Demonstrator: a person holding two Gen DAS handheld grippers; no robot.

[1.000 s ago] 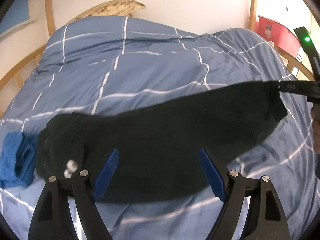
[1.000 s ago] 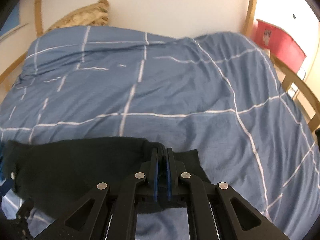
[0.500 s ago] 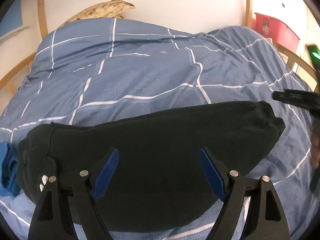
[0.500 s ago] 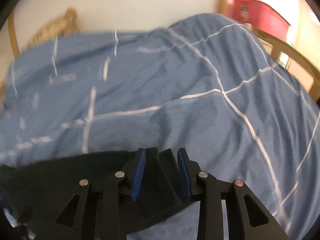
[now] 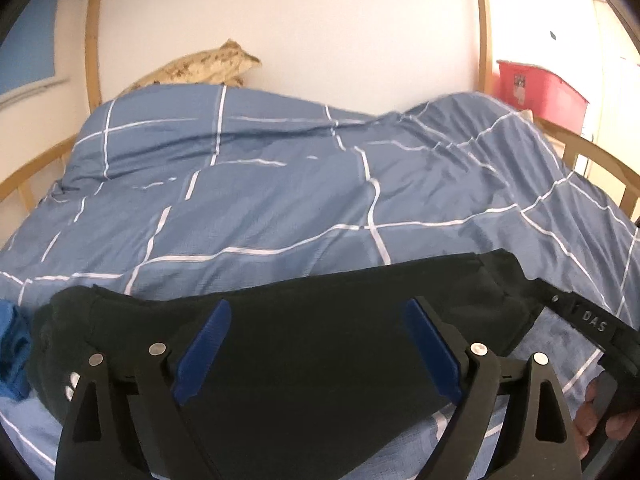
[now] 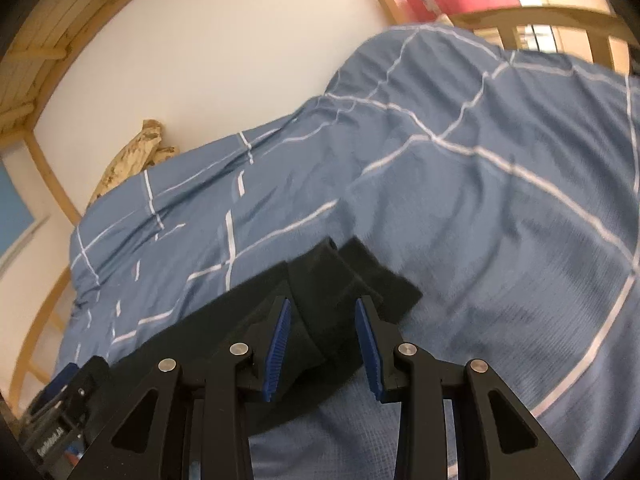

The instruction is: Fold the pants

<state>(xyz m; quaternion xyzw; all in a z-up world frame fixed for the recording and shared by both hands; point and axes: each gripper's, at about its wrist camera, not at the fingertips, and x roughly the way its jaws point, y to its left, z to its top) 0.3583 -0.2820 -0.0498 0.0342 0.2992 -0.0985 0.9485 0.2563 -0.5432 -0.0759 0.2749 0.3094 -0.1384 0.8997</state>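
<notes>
Black pants (image 5: 312,344) lie folded lengthwise in a long strip on the blue bed cover (image 5: 280,184), waistband with a metal button at the left. My left gripper (image 5: 316,340) is open wide and empty above the middle of the strip. My right gripper (image 6: 322,320) is open over the leg-end hems (image 6: 352,276), holding nothing. The right gripper also shows at the right edge of the left wrist view (image 5: 592,324), beside the pants' right end.
A crumpled blue garment (image 5: 12,348) lies at the left of the pants. A patterned pillow (image 5: 200,68) sits by the wall. A wooden bed frame (image 5: 600,156) curves around the mattress. A red bin (image 5: 536,92) stands at the right.
My right gripper opened and let go of the leg end, which now lies on the bed. The pants dropped flat. Both views tilted and pulled back slightly.
</notes>
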